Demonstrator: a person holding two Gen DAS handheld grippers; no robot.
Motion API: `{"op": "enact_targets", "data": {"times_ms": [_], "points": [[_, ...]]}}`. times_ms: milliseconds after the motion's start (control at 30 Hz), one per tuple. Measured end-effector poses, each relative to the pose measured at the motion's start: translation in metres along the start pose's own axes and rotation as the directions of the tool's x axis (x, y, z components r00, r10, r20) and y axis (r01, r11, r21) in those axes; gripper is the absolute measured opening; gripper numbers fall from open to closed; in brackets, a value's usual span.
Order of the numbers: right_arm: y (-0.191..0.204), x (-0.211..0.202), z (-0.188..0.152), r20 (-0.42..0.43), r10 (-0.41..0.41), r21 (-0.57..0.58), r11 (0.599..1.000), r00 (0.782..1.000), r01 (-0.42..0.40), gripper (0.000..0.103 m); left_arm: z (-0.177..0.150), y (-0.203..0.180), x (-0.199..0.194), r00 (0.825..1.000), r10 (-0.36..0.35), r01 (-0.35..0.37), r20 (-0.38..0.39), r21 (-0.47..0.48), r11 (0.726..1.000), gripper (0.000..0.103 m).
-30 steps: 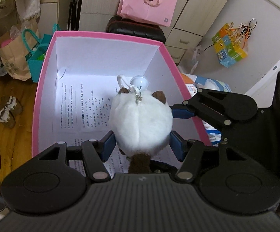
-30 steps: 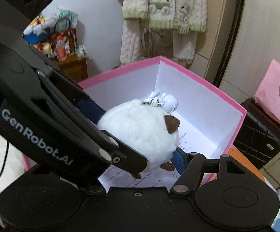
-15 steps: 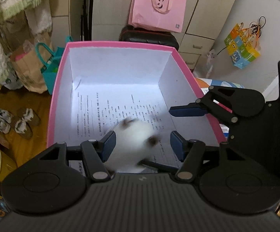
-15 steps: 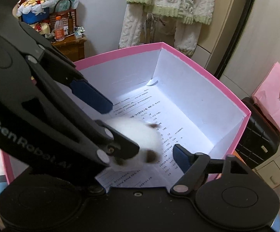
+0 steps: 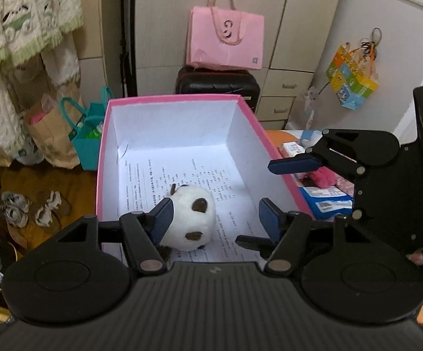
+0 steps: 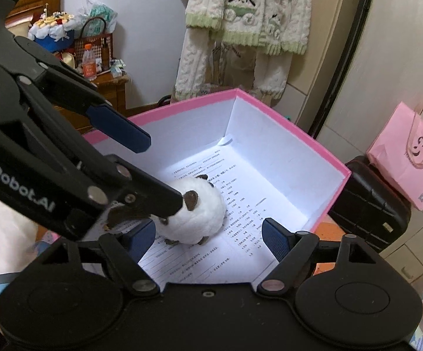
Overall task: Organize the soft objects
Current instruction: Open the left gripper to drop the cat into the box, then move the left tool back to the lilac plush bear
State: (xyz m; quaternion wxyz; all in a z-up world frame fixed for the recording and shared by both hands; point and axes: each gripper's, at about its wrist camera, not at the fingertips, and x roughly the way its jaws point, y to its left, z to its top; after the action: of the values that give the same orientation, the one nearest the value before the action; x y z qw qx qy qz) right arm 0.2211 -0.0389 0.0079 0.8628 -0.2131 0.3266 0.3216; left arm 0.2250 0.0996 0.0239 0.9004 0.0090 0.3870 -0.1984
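A white plush toy (image 5: pixel 188 218) with brown patches lies on printed paper on the floor of the pink box (image 5: pixel 170 99), near its front. It also shows in the right wrist view (image 6: pixel 199 213), inside the same box (image 6: pixel 322 149). My left gripper (image 5: pixel 216 219) is open above the box's near end, its left pad just in front of the toy, not holding it. My right gripper (image 6: pixel 208 235) is open beside it, over the box. The right gripper's fingers (image 5: pixel 296 165) show at the right of the left wrist view.
A pink fluffy item (image 5: pixel 324 175) and packets (image 5: pixel 325 199) lie on the table right of the box. A pink paper bag (image 5: pixel 226 41) sits on a black suitcase (image 5: pixel 217 83) behind. Bags (image 5: pixel 74 134) and slippers (image 5: pixel 27 207) are on the floor at left.
The plush toy was held between the left gripper's pads above the box. The pads let go, it dropped, and now it rests on the paper in the box. Both grippers rose.
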Motion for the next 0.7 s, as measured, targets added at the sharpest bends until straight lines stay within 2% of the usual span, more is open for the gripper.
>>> {"op": "enact_targets", "data": {"times_ms": [133, 300, 400, 500, 700], "points": [[0.001, -0.02, -0.003, 0.025, -0.011, 0.012, 1.0, 1.0, 0.011, 0.084, 0.001, -0.01, -0.016, 0.999, -0.035, 0.035, 0.012, 0.022, 0.999, 0.064], [-0.002, -0.047, -0.012, 0.055, -0.045, 0.029, 0.999, 0.997, 0.043, 0.084, -0.002, -0.026, -0.031, 0.999, -0.026, 0.024, 0.038, 0.055, 0.998, 0.065], [-0.006, -0.066, -0.022, 0.077, -0.045, 0.056, 0.998, 0.996, 0.041, 0.084, -0.003, -0.033, -0.04, 0.995, -0.093, 0.091, 0.036, 0.056, 0.994, 0.07], [-0.011, -0.09, -0.035, 0.094, -0.048, 0.096, 0.995, 0.994, 0.039, 0.084, -0.005, -0.046, -0.047, 0.988, -0.157, 0.156, 0.014, 0.065, 0.986, 0.07], [-0.014, -0.133, -0.07, 0.134, -0.079, 0.13, 0.99, 0.988, 0.061, 0.084, -0.014, -0.087, -0.06, 0.979, -0.205, 0.203, 0.002, 0.15, 0.968, 0.073]]}}
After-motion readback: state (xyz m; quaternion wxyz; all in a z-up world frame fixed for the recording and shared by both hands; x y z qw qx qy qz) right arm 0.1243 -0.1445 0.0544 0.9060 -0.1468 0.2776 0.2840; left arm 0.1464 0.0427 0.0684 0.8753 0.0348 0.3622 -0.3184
